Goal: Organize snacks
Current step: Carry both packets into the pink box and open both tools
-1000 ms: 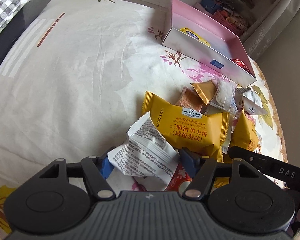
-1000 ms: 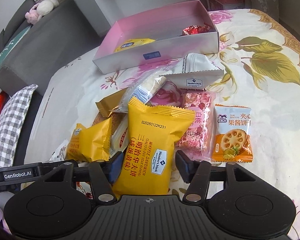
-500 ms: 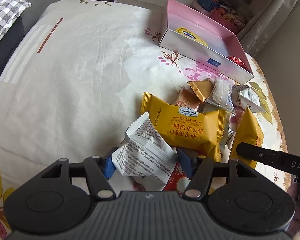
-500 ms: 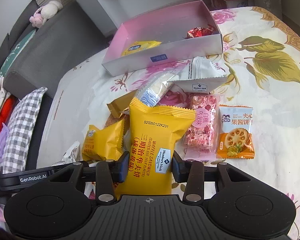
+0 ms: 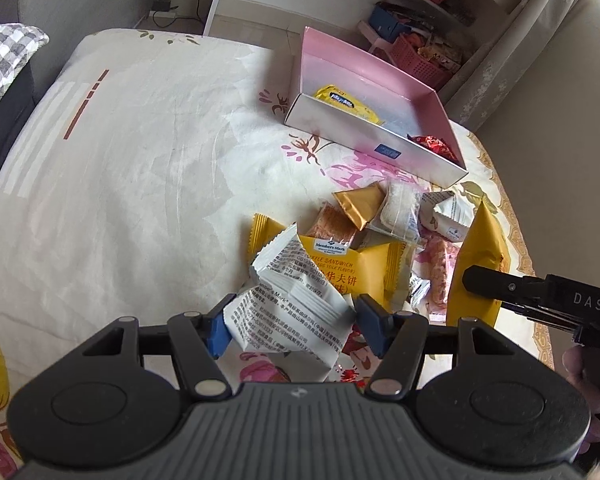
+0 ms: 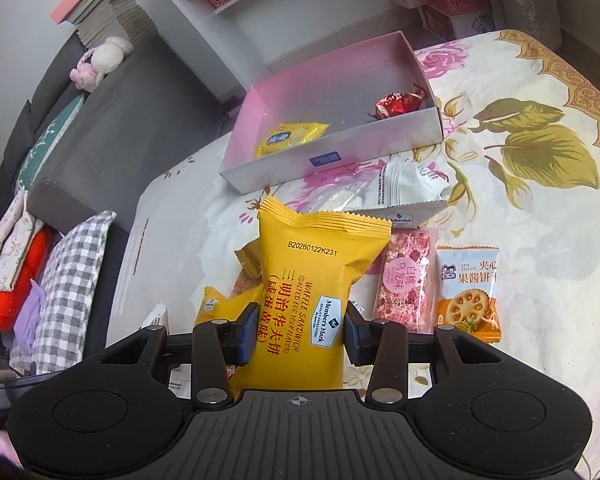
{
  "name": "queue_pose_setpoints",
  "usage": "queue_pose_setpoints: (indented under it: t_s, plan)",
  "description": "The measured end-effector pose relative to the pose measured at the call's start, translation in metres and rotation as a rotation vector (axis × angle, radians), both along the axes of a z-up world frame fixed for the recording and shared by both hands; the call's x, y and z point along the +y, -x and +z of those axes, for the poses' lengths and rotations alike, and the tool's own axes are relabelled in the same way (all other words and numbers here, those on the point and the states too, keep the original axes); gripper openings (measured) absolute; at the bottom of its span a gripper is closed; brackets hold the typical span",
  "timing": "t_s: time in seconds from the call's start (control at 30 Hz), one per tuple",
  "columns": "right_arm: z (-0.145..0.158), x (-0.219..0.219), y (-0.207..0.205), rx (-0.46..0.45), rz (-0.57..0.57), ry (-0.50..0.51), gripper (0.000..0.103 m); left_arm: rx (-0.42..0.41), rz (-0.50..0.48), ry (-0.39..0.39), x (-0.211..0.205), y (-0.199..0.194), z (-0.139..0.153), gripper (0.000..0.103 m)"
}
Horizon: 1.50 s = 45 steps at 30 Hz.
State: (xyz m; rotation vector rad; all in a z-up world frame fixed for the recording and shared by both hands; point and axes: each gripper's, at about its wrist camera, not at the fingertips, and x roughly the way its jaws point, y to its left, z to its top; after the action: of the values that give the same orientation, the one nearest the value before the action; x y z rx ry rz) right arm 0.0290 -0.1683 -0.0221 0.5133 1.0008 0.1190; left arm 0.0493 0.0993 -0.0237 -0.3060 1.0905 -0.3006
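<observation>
Right tool (image 6: 300, 334) clamps yellow packet (image 6: 312, 280) — box (image 6: 332, 156) beyond

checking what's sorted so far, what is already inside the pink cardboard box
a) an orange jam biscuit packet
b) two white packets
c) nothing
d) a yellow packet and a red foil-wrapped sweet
d: the right wrist view shows a yellow packet and a red foil-wrapped sweet lying apart on the floor of the pink cardboard box, with nothing else in it.

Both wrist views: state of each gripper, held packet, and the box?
Left gripper: shut on white packet.
Right gripper: shut on yellow waffle packet.
Pink box: open, no lid on it, holding a yellow snack and a red candy.
</observation>
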Motion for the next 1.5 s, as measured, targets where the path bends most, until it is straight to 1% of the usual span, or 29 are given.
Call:
queue_pose_setpoints:
  t_s: [0.23, 0.5, 0.67, 0.77, 0.9, 0.97, 1.1, 1.23, 1.3, 1.5]
  plan:
    - [0.017, -0.013, -0.007, -0.047, -0.041, -0.027, 0.041, -0.061, 0.002, 0.03, -0.003, -0.004, 0.02, 0.059]
    - [0.032, -0.028, -0.021, -0.091, -0.102, -0.06, 0.041, -0.12, 0.033, 0.077, -0.004, -0.014, 0.037, 0.059]
    - [0.037, -0.036, -0.035, -0.118, -0.145, -0.054, 0.041, -0.151, 0.042, 0.078, -0.012, -0.024, 0.044, 0.059]
    - [0.036, -0.041, -0.047, -0.116, -0.172, -0.066, 0.041, -0.165, 0.046, 0.081, -0.018, -0.032, 0.046, 0.059]
    - [0.035, -0.048, -0.06, -0.12, -0.212, -0.075, 0.041, -0.203, 0.065, 0.056, -0.027, -0.046, 0.049, 0.059]
    - [0.034, -0.051, -0.066, -0.13, -0.23, -0.07, 0.041, -0.215, 0.074, 0.055, -0.03, -0.054, 0.049, 0.059]
    - [0.031, -0.057, -0.08, -0.151, -0.263, -0.07, 0.041, -0.227, 0.085, 0.055, -0.039, -0.074, 0.045, 0.059]
    - [0.021, -0.067, -0.096, -0.171, -0.302, -0.105, 0.041, -0.221, 0.095, 0.038, -0.045, -0.095, 0.036, 0.059]
    - [0.016, -0.07, -0.105, -0.17, -0.311, -0.102, 0.041, -0.22, 0.095, 0.014, -0.048, -0.106, 0.032, 0.06]
    - [0.005, -0.079, -0.137, -0.187, -0.286, -0.063, 0.041, -0.271, 0.061, -0.055, -0.064, -0.136, 0.02, 0.06]
